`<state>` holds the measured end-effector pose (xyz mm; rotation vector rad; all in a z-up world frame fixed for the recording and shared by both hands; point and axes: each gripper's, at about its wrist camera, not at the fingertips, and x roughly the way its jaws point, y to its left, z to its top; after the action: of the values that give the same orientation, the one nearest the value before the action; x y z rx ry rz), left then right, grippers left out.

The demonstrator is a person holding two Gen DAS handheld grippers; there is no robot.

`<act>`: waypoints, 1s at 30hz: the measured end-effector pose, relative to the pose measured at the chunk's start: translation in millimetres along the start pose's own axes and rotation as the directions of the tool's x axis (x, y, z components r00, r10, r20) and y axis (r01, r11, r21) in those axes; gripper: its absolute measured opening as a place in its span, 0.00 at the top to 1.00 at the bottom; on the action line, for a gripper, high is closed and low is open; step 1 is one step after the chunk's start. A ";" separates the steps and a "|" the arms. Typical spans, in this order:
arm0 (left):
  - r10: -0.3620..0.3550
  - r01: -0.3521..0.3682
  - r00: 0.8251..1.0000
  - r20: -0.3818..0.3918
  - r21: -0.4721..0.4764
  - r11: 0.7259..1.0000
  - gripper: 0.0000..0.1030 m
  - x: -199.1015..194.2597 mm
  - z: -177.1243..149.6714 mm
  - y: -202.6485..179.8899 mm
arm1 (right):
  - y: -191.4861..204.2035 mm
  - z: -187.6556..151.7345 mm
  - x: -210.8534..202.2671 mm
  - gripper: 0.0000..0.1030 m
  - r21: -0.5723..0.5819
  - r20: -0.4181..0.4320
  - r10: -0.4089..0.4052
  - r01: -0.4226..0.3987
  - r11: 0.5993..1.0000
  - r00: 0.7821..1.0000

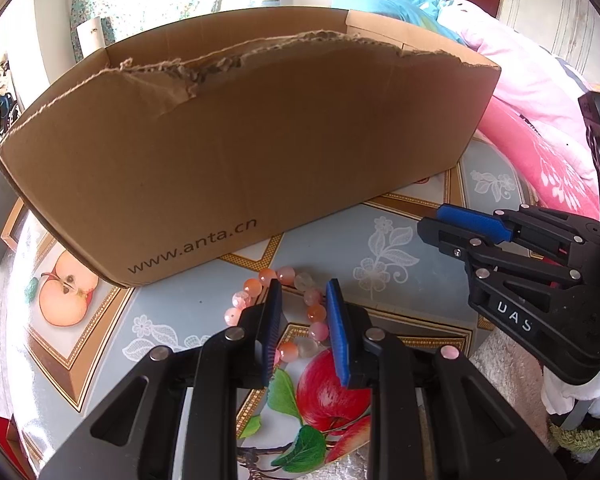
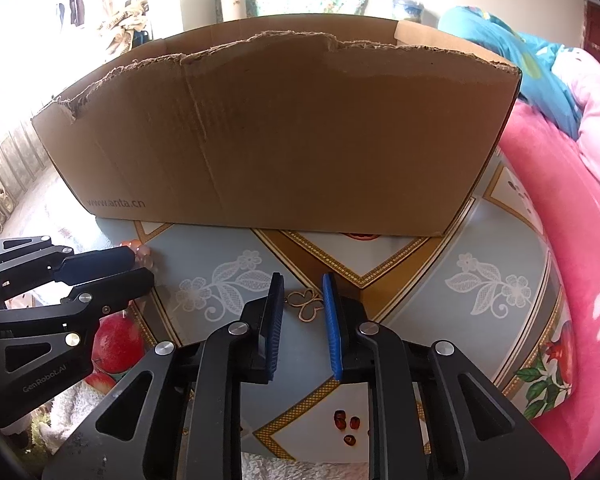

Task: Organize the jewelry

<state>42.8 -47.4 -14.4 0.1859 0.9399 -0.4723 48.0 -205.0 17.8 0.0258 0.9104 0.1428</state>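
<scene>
A bracelet of pink, orange and clear beads (image 1: 314,312) lies on the patterned table in front of a brown cardboard box (image 1: 236,152). My left gripper (image 1: 302,294) is open just above it, with its fingers astride part of the loop. A few of its beads (image 2: 142,256) show in the right wrist view past the left gripper (image 2: 134,270). My right gripper (image 2: 300,286) is open and empty, low over a small gold clover-shaped piece (image 2: 306,308) on the table. It also shows in the left wrist view (image 1: 436,224). The box (image 2: 284,136) has a torn top edge.
The table (image 1: 332,236) has a fruit and lace-flower print. A pink blanket (image 2: 560,220) lies close on the right. Three small dark red beads (image 2: 346,424) lie near the table's front edge.
</scene>
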 end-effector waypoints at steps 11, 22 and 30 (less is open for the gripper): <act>0.001 -0.001 1.000 0.000 0.000 1.000 0.79 0.2 0.2 -0.8 | -20.7 0.5 -2.3 0.97 0.021 -0.005 0.029 -0.029 0.999 1.000; 0.005 -0.005 1.000 0.004 0.003 1.000 0.79 0.3 -0.2 -1.0 | -31.9 2.0 -15.2 0.72 0.052 -0.014 0.036 -0.035 0.998 0.999; 0.000 0.000 1.000 0.003 0.000 1.000 0.78 0.7 0.0 -0.8 | -25.1 -1.7 -13.1 0.69 0.034 -0.033 0.014 -0.013 0.999 0.999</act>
<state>42.8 -48.3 -14.9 0.1846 0.9366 -0.4722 41.5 -231.7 24.9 0.0609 0.9457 0.1406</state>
